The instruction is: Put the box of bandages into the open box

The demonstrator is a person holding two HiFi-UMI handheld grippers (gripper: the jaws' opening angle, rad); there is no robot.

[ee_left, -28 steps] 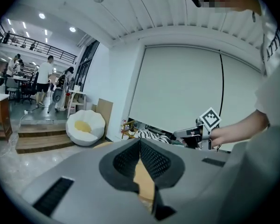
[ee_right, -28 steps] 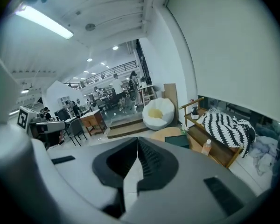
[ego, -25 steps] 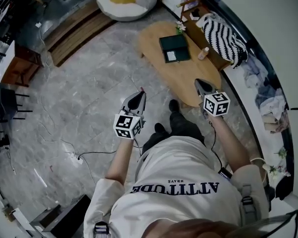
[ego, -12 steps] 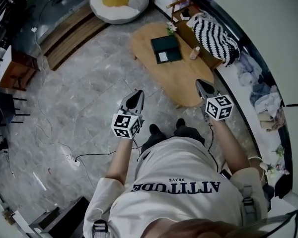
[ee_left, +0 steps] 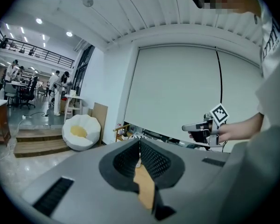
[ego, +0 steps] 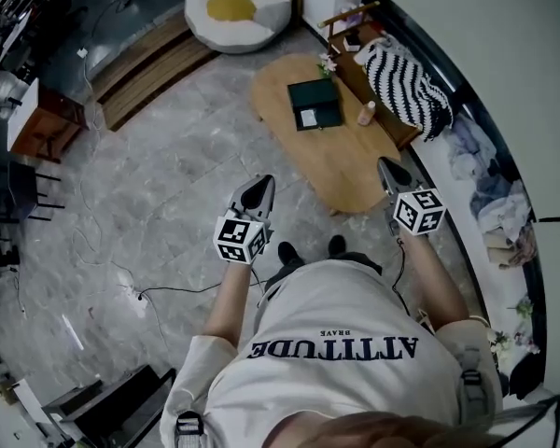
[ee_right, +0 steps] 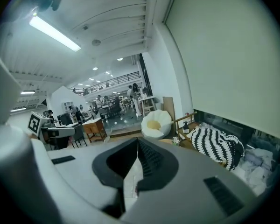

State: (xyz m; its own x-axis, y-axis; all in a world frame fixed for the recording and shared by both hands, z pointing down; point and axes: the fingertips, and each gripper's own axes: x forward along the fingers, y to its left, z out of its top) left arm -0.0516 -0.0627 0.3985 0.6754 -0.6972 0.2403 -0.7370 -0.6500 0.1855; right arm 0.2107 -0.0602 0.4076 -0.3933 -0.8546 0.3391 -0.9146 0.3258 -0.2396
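Observation:
A dark green open box (ego: pixel 315 104) lies on the oval wooden table (ego: pixel 341 171) ahead of me, with a small white patch (ego: pixel 310 118) on it; I cannot tell whether that is the box of bandages. My left gripper (ego: pixel 259 190) hangs over the grey floor, short of the table, jaws shut and empty. At the table's near right edge my right gripper (ego: pixel 387 170) is held, also shut on nothing. In the left gripper view the closed jaws (ee_left: pixel 139 146) point toward the wall, with the right gripper (ee_left: pixel 203 126) off to the side.
A small bottle (ego: pixel 365 113) and a sprig of flowers (ego: pixel 329 63) stand on the table. A striped cushion (ego: pixel 406 80) lies on the bench beyond it. A white and yellow beanbag (ego: pixel 238 6) sits at the back. Cables (ego: pixel 168 292) trail over the floor at left.
The person's feet have come side by side just short of the table, and the view has shifted a little. Both grippers stay shut and empty at about the same height.

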